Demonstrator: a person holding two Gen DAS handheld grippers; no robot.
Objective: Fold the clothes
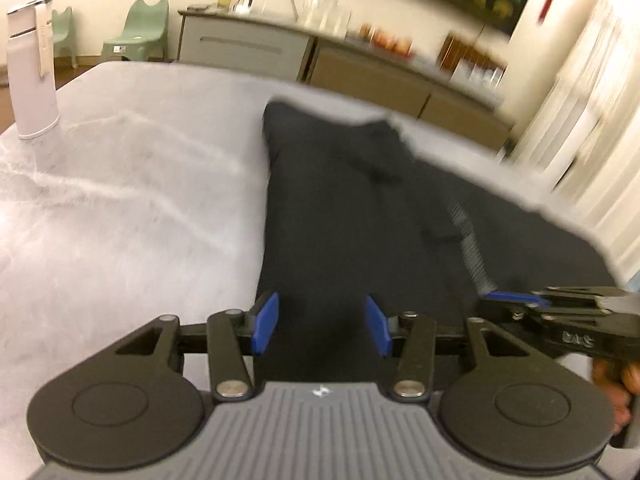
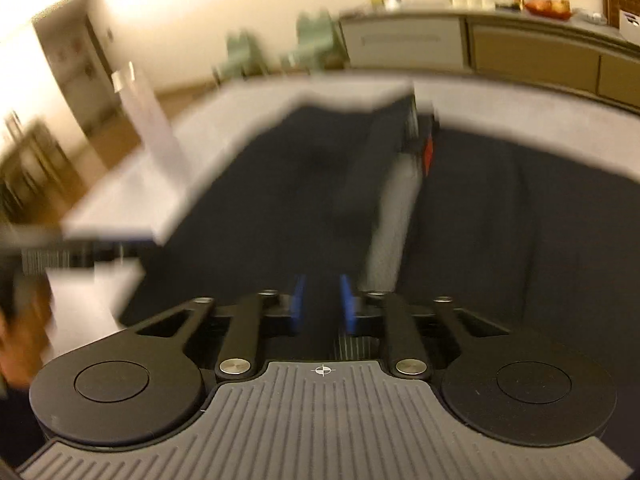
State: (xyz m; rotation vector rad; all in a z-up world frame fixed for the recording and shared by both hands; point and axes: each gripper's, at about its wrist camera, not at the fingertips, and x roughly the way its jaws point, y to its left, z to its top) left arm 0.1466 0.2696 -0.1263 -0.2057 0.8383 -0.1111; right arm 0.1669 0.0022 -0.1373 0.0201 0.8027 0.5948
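While our left gripper [image 1: 322, 326] gapes over the dark garment [image 1: 352, 216], our right gripper [image 2: 323, 304] stands narrowly apart.
Grey table [image 1: 132, 184]; white bottle [image 1: 34, 68], sideboard [image 1: 248, 46] behind.

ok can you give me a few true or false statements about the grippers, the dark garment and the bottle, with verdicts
1. The dark garment lies on a grey table. True.
2. A white bottle stands upright near the table's far left edge. True.
3. The left gripper has its jaws shut tight. False: they stand wide apart over the garment.
4. The bottle rests on top of the garment. False: it stands apart on bare table.
5. The right gripper has narrower jaws than the left. True.
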